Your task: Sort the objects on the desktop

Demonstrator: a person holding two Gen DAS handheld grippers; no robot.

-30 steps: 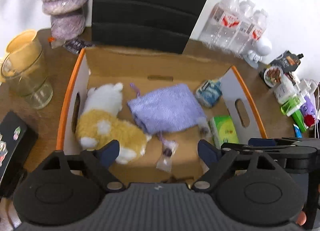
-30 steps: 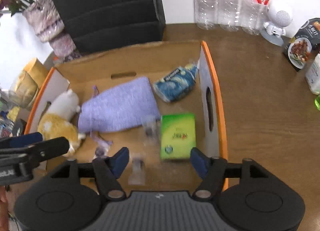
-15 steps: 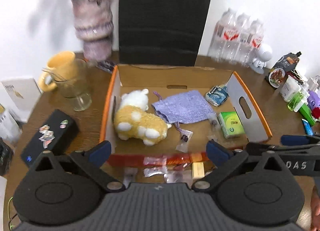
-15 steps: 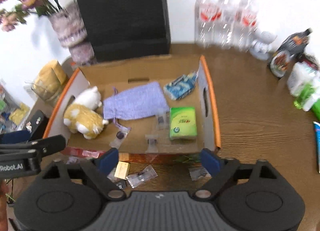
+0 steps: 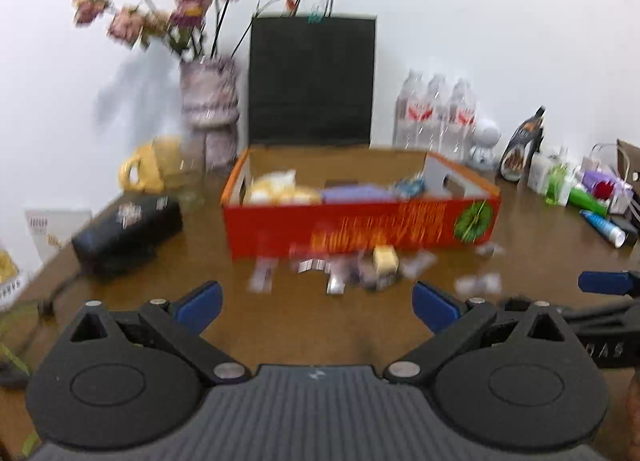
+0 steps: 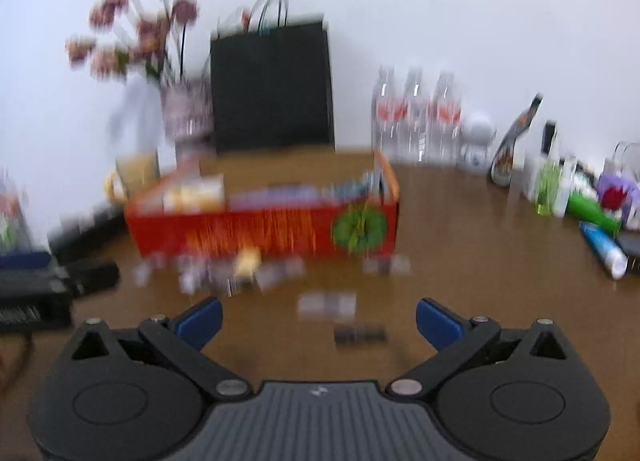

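Both grippers hang above the brown surface (image 5: 312, 325) with nothing between their blue-tipped fingers. The left gripper (image 5: 316, 303) has its jaws spread wide, and the right gripper (image 6: 318, 317) is spread just as wide and empty.

At the centre of both views sits the red cardboard box (image 5: 360, 227), its printed long side facing the cameras, a green round mark near its right end. Over the rim show a yellow-and-white plush toy (image 5: 276, 191) at the left, a lilac cloth pouch (image 5: 356, 193) in the middle and a blue packet (image 5: 408, 186) toward the right.

On the surface just in front of the box lies a scatter of small clear sachets (image 5: 320, 269) with a little yellowish block (image 5: 385, 258) among them; both views are smeared, so what the sachets hold I cannot tell. In the right wrist view one dark small piece (image 6: 360, 333) lies nearer the jaws, lower centre.

Behind the box stand a black paper bag (image 5: 312, 77), a vase of pink flowers (image 5: 208, 101) to its left and three water bottles (image 5: 436, 113) to its right. A black case (image 5: 128, 231) lies at the left of the frame, and toiletries crowd the right edge.
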